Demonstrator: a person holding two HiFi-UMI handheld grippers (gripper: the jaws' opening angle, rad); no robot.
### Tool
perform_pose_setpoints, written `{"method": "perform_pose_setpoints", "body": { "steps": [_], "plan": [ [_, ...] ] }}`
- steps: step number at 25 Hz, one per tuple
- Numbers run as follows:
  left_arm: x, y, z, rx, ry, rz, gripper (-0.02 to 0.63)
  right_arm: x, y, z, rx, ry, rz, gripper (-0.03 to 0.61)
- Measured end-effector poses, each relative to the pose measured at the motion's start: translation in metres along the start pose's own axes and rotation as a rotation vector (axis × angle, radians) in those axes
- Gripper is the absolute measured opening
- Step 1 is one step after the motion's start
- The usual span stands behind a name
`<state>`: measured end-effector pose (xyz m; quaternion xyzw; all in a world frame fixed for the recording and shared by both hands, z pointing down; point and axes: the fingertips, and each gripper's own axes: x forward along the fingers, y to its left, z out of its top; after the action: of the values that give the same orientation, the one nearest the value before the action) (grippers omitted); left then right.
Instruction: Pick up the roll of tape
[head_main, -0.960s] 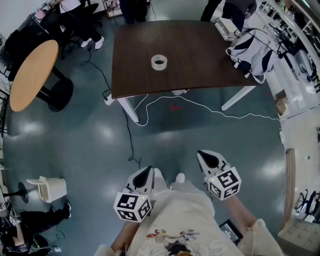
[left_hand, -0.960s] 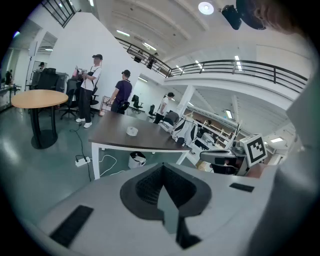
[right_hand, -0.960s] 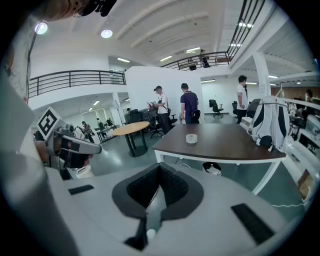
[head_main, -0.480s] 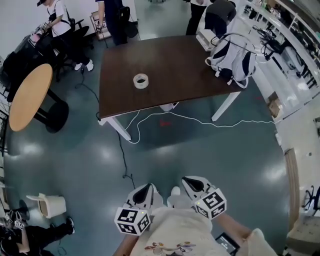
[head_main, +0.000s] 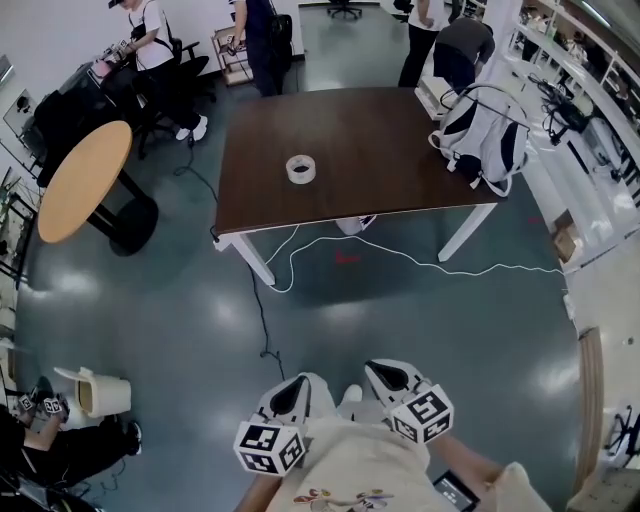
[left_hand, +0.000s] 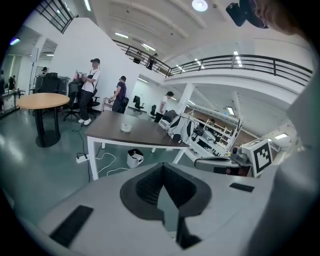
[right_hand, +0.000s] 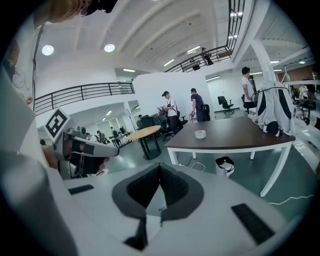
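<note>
A whitish roll of tape (head_main: 301, 169) lies flat on the dark brown table (head_main: 390, 140), near the middle of its left half, far ahead of me. Both grippers are held close to my body, well short of the table. My left gripper (head_main: 291, 394) and right gripper (head_main: 386, 376) sit side by side, both shut with nothing between the jaws. The left gripper view shows the closed jaws (left_hand: 161, 167) with the tape roll (left_hand: 126, 128) small on the distant table. From the right gripper (right_hand: 160, 167) the tape roll (right_hand: 200, 134) also looks far off.
A white and dark backpack (head_main: 482, 125) stands on the table's right end. A white cable (head_main: 400, 260) trails over the floor in front, a small bin (head_main: 352, 224) sits under the table. A round wooden table (head_main: 85, 180) is at left; people stand beyond.
The head view has shifted, so the table sits lower and more of the room behind it shows. The right gripper has drawn down and in beside the left. The tape stays put.
</note>
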<state>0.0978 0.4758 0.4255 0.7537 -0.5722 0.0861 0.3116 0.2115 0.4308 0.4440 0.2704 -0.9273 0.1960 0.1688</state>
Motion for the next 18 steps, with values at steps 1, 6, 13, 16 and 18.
{"method": "perform_pose_setpoints", "body": {
  "steps": [1,6,13,16,18],
  "plan": [
    [-0.001,0.000,-0.001,-0.007,0.001,0.008,0.005,-0.001,-0.001,0.002,0.008,-0.003,0.005,0.005],
    [0.005,-0.006,0.002,-0.013,0.006,0.009,0.005,-0.007,-0.010,0.010,0.027,-0.016,0.002,0.006],
    [0.041,0.008,0.020,-0.013,0.020,-0.025,0.005,0.024,-0.034,0.021,0.054,0.003,-0.006,0.006],
    [0.067,0.033,0.037,-0.036,0.025,-0.041,0.005,0.058,-0.048,0.033,0.052,0.018,-0.010,0.006],
    [0.090,0.053,0.053,-0.046,0.028,-0.056,0.005,0.085,-0.060,0.043,0.052,0.031,-0.012,0.005]
  ]
}}
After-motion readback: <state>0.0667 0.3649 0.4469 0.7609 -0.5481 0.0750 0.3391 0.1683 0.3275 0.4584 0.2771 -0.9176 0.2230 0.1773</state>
